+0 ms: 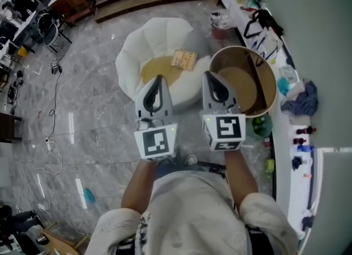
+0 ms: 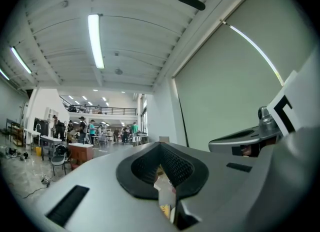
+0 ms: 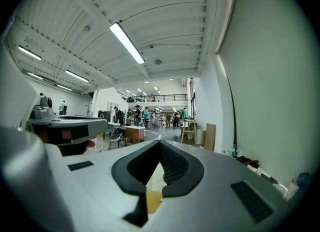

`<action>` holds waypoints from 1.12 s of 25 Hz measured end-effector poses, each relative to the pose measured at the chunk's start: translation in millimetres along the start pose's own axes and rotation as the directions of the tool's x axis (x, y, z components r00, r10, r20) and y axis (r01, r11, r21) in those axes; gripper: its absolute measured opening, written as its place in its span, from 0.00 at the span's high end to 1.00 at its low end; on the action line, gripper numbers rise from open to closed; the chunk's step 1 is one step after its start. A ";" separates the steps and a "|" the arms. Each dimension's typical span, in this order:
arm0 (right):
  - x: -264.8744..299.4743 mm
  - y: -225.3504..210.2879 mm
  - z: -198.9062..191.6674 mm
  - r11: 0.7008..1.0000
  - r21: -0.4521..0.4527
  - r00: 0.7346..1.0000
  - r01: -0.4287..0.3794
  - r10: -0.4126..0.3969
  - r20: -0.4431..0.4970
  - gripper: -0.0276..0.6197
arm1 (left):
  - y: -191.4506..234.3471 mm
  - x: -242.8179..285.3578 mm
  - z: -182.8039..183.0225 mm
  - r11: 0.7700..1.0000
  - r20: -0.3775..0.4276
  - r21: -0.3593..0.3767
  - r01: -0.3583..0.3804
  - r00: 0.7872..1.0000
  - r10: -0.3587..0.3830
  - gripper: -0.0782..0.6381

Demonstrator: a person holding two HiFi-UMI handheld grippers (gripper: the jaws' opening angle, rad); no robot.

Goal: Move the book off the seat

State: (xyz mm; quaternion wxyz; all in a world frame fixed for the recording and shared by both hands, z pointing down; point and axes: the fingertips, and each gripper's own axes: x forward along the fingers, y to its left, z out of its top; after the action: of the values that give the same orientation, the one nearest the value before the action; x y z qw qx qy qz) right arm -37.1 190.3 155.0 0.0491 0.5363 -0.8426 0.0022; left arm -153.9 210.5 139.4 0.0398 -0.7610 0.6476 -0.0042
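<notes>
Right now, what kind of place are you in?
Probably a big shared workshop or lab hall: people at desks far off, long ceiling lights, cables across the stone floor, and a white chair with a book on its seat.

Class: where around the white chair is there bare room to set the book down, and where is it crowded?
Free: the grey floor left of the white chair, out to the cable. Crowded: the right, where a round wooden tub and a littered counter stand.

White round seat (image 1: 132, 56) on grey marble floor (image 1: 82, 138), small book (image 1: 184, 60) flat at its yellow cushion's (image 1: 159, 71) edge
</notes>
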 end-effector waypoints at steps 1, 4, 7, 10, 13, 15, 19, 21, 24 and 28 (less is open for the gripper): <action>5.2 0.6 -1.9 1.000 -0.003 1.000 0.002 -0.002 -0.003 0.95 | 3.5 3.8 -2.7 1.000 0.001 -0.002 0.000 1.000 0.000 0.89; 24.8 2.8 -6.2 1.000 -0.013 1.000 0.007 -0.007 -0.014 0.95 | 15.4 19.0 -10.3 1.000 0.003 -0.008 0.004 1.000 -0.004 0.89; 50.9 5.2 -5.7 1.000 -0.024 1.000 0.018 -0.019 -0.020 0.95 | 32.0 39.1 -14.5 1.000 0.013 -0.016 0.011 1.000 -0.011 0.89; 85.1 10.7 -3.9 0.999 -0.038 0.999 0.025 -0.026 -0.030 0.95 | 56.2 63.4 -17.2 0.999 0.022 -0.039 0.016 1.000 -0.015 0.89; 123.1 17.9 -1.4 0.998 -0.059 0.998 0.037 -0.039 -0.039 0.95 | 84.7 90.5 -20.8 0.999 0.030 -0.042 0.027 0.999 -0.026 0.89; 146.2 23.4 0.7 0.997 -0.068 0.998 0.049 -0.052 -0.047 0.95 | 103.5 106.9 -23.1 0.998 0.032 -0.044 0.038 0.999 -0.036 0.89; 186.5 31.0 3.0 0.995 -0.069 0.995 0.075 -0.080 -0.067 0.95 | 135.1 137.0 -29.1 0.996 0.023 -0.066 0.063 0.998 -0.061 0.89; 201.0 35.1 3.2 0.993 -0.081 0.993 0.084 -0.091 -0.077 0.95 | 147.8 149.5 -34.9 0.993 0.016 -0.084 0.079 0.997 -0.078 0.89; 217.5 39.6 0.5 0.990 -0.099 0.989 0.102 -0.111 -0.094 0.95 | 164.0 165.0 -43.6 0.990 0.008 -0.096 0.100 0.995 -0.100 0.89; 233.6 41.2 -8.7 0.987 -0.112 0.985 0.118 -0.131 -0.114 0.95 | 175.1 181.1 -53.3 0.988 0.005 -0.105 0.116 0.993 -0.117 0.89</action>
State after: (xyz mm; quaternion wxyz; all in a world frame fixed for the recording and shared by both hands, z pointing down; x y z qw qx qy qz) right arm -171.7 -2.7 185.6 0.1282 0.5834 -0.8019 -0.0127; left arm -300.3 1.4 172.8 -0.0012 -0.7985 0.6014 0.0270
